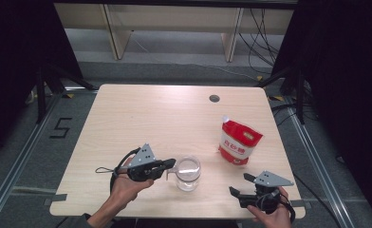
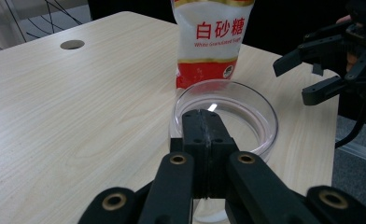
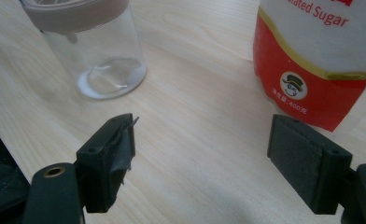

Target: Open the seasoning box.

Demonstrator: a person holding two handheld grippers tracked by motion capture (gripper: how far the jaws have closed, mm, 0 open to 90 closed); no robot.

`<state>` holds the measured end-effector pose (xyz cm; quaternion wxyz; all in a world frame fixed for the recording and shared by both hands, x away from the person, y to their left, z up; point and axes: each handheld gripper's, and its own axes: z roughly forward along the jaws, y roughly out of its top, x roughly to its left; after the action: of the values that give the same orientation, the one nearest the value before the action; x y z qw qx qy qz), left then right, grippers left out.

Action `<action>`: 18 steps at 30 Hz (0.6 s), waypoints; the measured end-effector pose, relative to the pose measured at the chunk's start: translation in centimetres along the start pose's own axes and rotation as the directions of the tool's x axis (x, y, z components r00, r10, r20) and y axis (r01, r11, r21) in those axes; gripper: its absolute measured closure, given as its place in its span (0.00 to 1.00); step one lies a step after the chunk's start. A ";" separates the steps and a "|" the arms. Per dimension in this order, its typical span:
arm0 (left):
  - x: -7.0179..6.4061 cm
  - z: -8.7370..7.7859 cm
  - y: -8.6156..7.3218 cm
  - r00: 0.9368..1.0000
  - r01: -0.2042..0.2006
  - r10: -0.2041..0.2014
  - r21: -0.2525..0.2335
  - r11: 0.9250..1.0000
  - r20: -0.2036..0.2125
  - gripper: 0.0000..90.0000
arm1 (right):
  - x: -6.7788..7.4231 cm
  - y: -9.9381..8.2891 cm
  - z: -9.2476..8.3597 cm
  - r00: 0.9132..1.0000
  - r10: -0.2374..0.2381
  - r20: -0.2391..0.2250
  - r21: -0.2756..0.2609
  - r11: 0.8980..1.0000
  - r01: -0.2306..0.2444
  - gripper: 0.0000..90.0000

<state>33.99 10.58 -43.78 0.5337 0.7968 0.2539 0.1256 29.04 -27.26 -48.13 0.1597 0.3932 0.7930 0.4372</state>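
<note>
We see a lab recording bay; black curtains (image 1: 18,42) flank the counter (image 1: 141,114); floor rails (image 1: 13,161); loose cables (image 1: 262,33).

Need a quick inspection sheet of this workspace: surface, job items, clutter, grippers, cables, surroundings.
Surface: light wood table, one round hole near the far edge.
Job's things: clear glass jar, open top, upright; red-and-white sugar pouch standing to its right, apart from it.
Clutter: nothing seen.
Grippers: left gripper shut, tips at the jar's rim; right gripper open, holding nothing.
Cables: one trails from each gripper; more hang behind the table.
Surroundings: dark curtains, grey floor, floor rails.
</note>
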 end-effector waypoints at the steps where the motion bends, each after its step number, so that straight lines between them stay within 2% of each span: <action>1: -0.1 0.1 0.0 1.000 0.010 -0.010 0.001 1.000 -0.005 0.99 | 0.0 0.1 0.1 1.000 -0.010 -0.016 -0.002 1.000 0.010 0.27; 2: -0.1 0.0 0.0 1.000 0.010 -0.010 0.004 1.000 -0.012 0.99 | 0.0 0.1 0.2 1.000 -0.019 -0.013 -0.008 1.000 0.019 0.27; 3: -0.1 0.0 0.0 1.000 -0.012 0.012 0.005 1.000 -0.013 0.99 | 0.3 0.1 0.1 1.000 0.012 -0.005 -0.003 1.000 -0.012 0.27; 4: 0.0 0.0 -0.1 1.000 -0.017 0.017 0.001 1.000 -0.009 0.99 | 0.2 0.2 0.2 1.000 -0.020 -0.017 -0.010 1.000 0.020 0.28; 5: 0.0 -0.2 -0.1 1.000 -0.023 0.023 0.010 1.000 -0.016 0.99 | 0.3 0.2 0.2 0.999 -0.025 -0.021 -0.009 1.000 0.025 0.29; 6: -0.2 -0.3 -0.1 1.000 0.001 -0.001 0.003 1.000 -0.015 0.99 | 0.3 0.2 0.3 0.999 -0.029 -0.025 -0.007 1.000 0.029 0.30; 7: -0.2 -0.4 -0.2 1.000 -0.005 0.005 0.008 1.000 -0.020 0.99 | 0.4 0.3 0.3 1.000 -0.028 -0.012 -0.012 1.000 0.028 0.30; 8: -0.2 -0.5 -0.2 1.000 -0.013 0.014 0.011 1.000 -0.021 0.99 | 0.6 0.3 0.2 1.000 -0.011 -0.019 0.006 1.000 0.012 0.30; 9: -0.2 -0.4 -0.3 1.000 -0.024 0.024 0.013 1.000 -0.016 0.99 | 0.6 0.3 0.3 1.000 -0.019 -0.016 -0.007 1.000 0.019 0.30; 10: -0.1 -0.4 -0.3 0.999 -0.036 0.037 0.015 0.999 -0.015 0.99 | 0.3 0.4 0.3 0.999 -0.053 -0.010 -0.014 0.999 0.053 0.30; 11: -0.1 -0.2 -0.5 0.999 -0.031 0.031 0.017 0.999 -0.010 0.99 | 0.3 0.4 0.3 0.999 -0.054 -0.008 -0.014 0.998 0.054 0.30; 12: -0.1 -0.2 -0.6 0.999 -0.024 0.025 0.024 0.999 -0.023 0.99 | 0.3 0.4 0.4 0.999 -0.049 -0.014 -0.012 0.999 0.048 0.30; 13: 0.0 -0.1 -0.7 1.000 -0.023 0.024 0.027 0.999 -0.016 0.99 | 0.3 0.4 0.4 0.999 -0.049 -0.016 -0.013 0.999 0.048 0.30; 14: 0.0 0.0 -0.8 1.000 -0.014 0.014 0.031 0.999 -0.020 0.99 | 0.6 0.4 0.3 1.000 -0.013 -0.016 -0.004 1.000 0.013 0.30; 15: 0.3 0.0 -0.9 1.000 -0.030 0.030 0.022 0.999 -0.010 0.99 | 0.6 0.4 0.3 1.000 -0.010 -0.016 0.004 1.000 0.010 0.30; 16: 0.2 0.0 -0.9 1.000 0.000 0.000 0.020 1.000 -0.011 0.99 | 0.7 0.4 0.3 1.000 -0.016 -0.017 0.002 1.000 0.016 0.31; 17: 0.2 -0.1 -0.9 1.000 -0.015 0.015 0.020 1.000 -0.017 0.99 | 0.7 0.4 0.2 1.000 -0.008 -0.017 0.011 1.000 0.008 0.31; 18: 0.2 -0.1 -0.9 1.000 -0.025 0.025 0.020 1.000 -0.017 0.99 | 0.4 0.5 0.4 0.998 -0.054 -0.017 -0.007 0.999 0.054 0.32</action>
<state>33.92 11.04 -44.64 0.5222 0.8040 0.2496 0.1364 29.22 -26.60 -47.93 0.1659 0.3675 0.8031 0.4387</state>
